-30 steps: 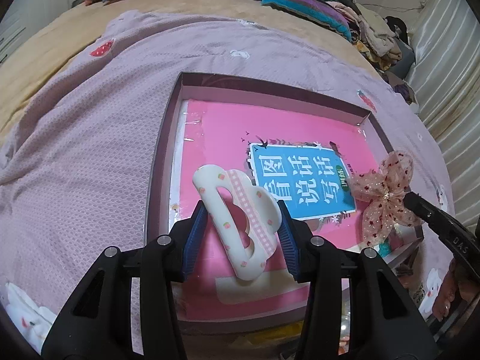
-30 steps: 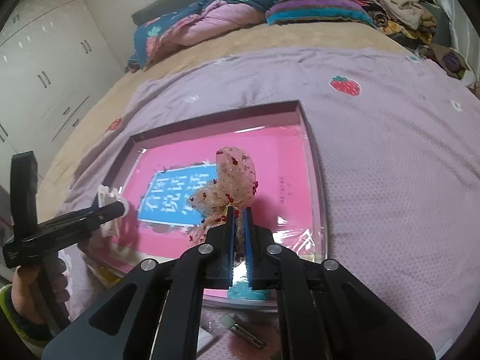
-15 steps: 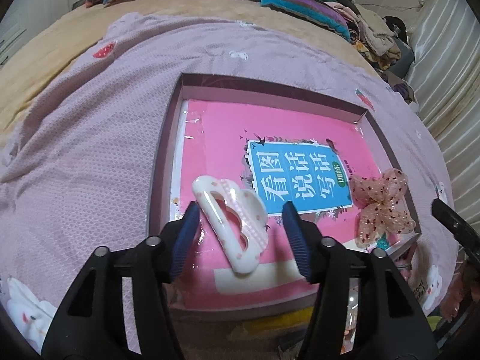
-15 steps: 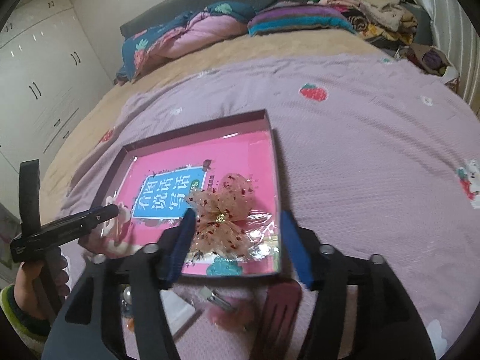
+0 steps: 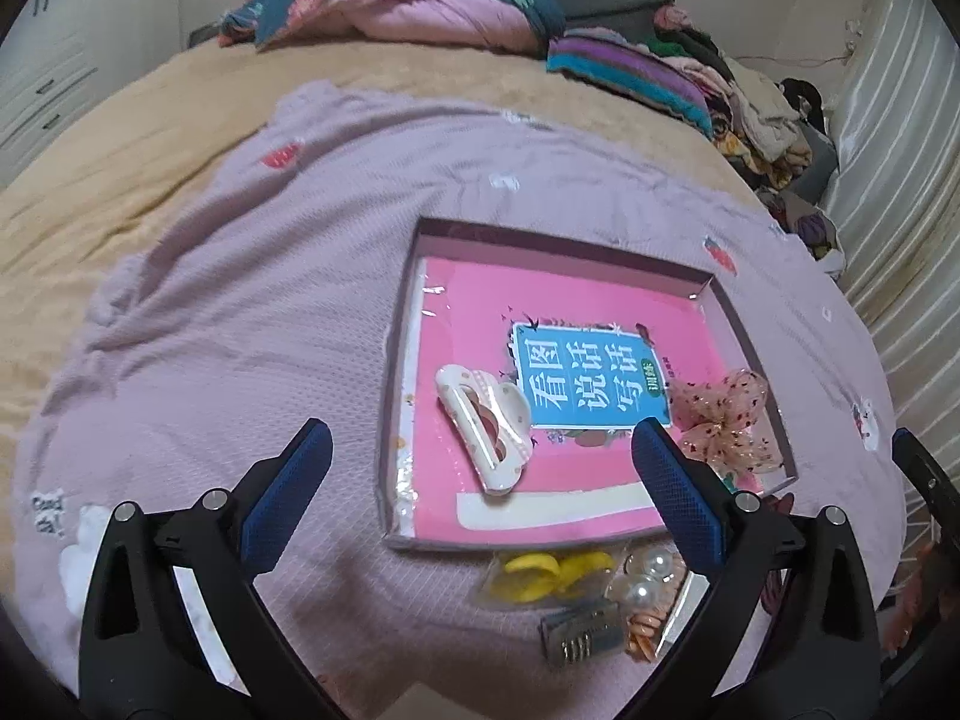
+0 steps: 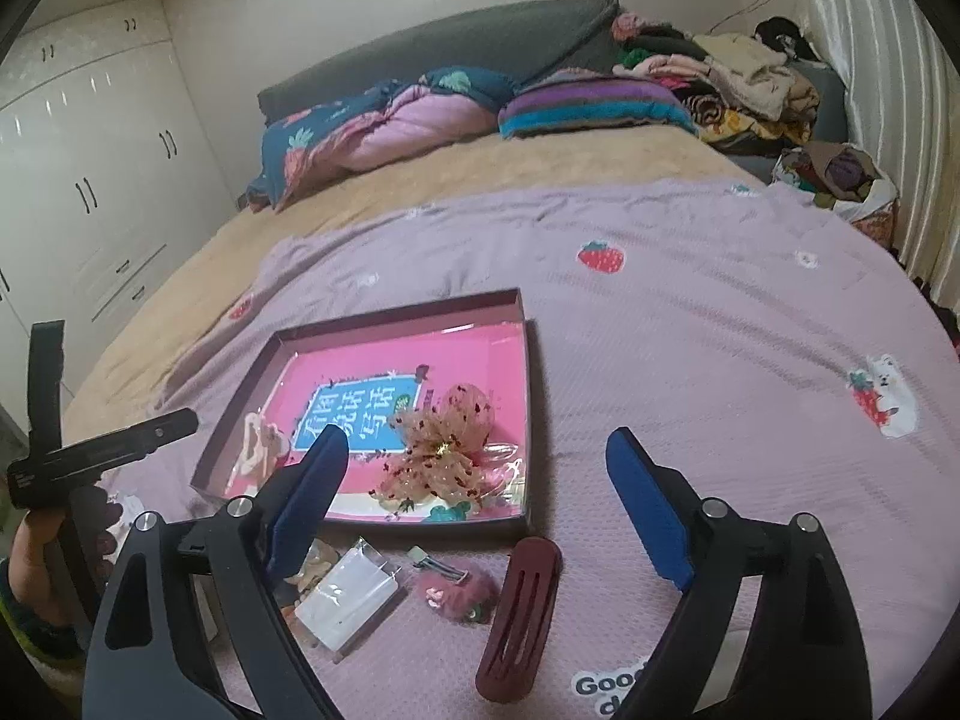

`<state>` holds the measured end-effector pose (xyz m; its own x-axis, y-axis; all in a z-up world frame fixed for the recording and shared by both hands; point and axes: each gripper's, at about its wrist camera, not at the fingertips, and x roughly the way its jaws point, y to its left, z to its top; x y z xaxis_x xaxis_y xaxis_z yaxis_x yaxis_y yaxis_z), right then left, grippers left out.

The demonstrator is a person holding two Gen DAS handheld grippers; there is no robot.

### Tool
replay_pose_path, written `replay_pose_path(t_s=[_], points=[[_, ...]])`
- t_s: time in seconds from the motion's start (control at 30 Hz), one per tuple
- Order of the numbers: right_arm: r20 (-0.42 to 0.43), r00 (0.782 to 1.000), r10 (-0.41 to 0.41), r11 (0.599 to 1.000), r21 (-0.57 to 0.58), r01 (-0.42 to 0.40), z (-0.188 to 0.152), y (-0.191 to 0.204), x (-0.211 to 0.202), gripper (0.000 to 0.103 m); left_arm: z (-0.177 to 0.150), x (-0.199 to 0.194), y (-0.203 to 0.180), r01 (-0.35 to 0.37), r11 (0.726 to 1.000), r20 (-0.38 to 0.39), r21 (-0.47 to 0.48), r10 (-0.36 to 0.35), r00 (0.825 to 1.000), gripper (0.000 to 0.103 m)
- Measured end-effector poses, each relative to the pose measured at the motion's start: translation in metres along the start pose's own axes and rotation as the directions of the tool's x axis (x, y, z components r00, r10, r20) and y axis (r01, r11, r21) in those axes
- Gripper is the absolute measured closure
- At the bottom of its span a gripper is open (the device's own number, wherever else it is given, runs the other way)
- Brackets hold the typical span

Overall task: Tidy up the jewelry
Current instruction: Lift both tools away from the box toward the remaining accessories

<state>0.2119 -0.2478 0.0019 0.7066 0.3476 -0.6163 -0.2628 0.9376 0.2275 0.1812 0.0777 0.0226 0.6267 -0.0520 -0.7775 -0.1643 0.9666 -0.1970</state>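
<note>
On the bed's lilac blanket (image 6: 690, 330), both hand-held grippers, left (image 5: 480, 480) and right (image 6: 477, 480), gaped empty; the maroon barrette (image 6: 521, 612) lay lengthwise nearest the right one.

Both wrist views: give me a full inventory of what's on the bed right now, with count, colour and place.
Tray: 1, dark mauve rim, on the lilac blanket, lined with a pink book.
Claw clip: 1, white with pink dots, in the tray, left part.
Bow clip: 1, sheer peach with red specks, in the tray, right part.
Yellow clips: a bagged few, yellow, in front of the tray.
Pearl pieces: 2, white, beside the yellow clips.
Comb clip: 1, dark metal, near edge.
Barrette: 1, maroon, in front of the tray.
Fuzzy clip: 1, pink, left of the barrette.
Clear packet: 1, left of the fuzzy clip.
Left gripper: open, empty.
Right gripper: open, empty.
</note>
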Motion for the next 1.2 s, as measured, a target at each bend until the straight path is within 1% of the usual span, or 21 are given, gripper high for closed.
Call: replay_pose_path(t_s=[0.03, 0.13, 0.4, 0.6, 0.8, 1.2], points=[[0.006, 1.000, 0.001, 1.000, -0.001, -0.001, 0.000, 0.000, -0.004, 0.013, -0.001, -0.005, -0.001, -0.005, 1.000, 0.008, 0.003, 0.005, 1.000, 0.010], [0.024, 1.000, 0.001, 1.000, 0.000, -0.001, 0.000, 0.000, -0.014, 0.013, -0.002, -0.017, -0.005, -0.018, 1.000, 0.030, 0.015, 0.017, 0.999, 0.010], [0.052, 0.999, 0.011, 1.000, -0.013, -0.010, -0.003, 0.004, -0.036, 0.013, -0.011, -0.043, -0.009, -0.013, 1.000, 0.070, 0.027, 0.011, 0.998, 0.009], [0.069, 0.997, 0.018, 0.999, -0.039, -0.015, -0.010, 0.012, -0.051, 0.013, -0.022, -0.059, -0.008, -0.006, 1.000, 0.090, 0.017, 0.004, 0.996, 0.009], [0.074, 0.997, 0.029, 0.998, -0.065, -0.025, -0.021, 0.018, -0.061, 0.013, -0.036, -0.068, -0.007, -0.002, 1.000, 0.092, 0.024, -0.001, 0.996, 0.009], [0.046, 0.998, 0.037, 0.994, -0.108, -0.032, -0.048, 0.027, -0.070, 0.013, -0.070, -0.071, -0.014, -0.001, 0.998, 0.068, 0.062, -0.003, 0.998, 0.009]])
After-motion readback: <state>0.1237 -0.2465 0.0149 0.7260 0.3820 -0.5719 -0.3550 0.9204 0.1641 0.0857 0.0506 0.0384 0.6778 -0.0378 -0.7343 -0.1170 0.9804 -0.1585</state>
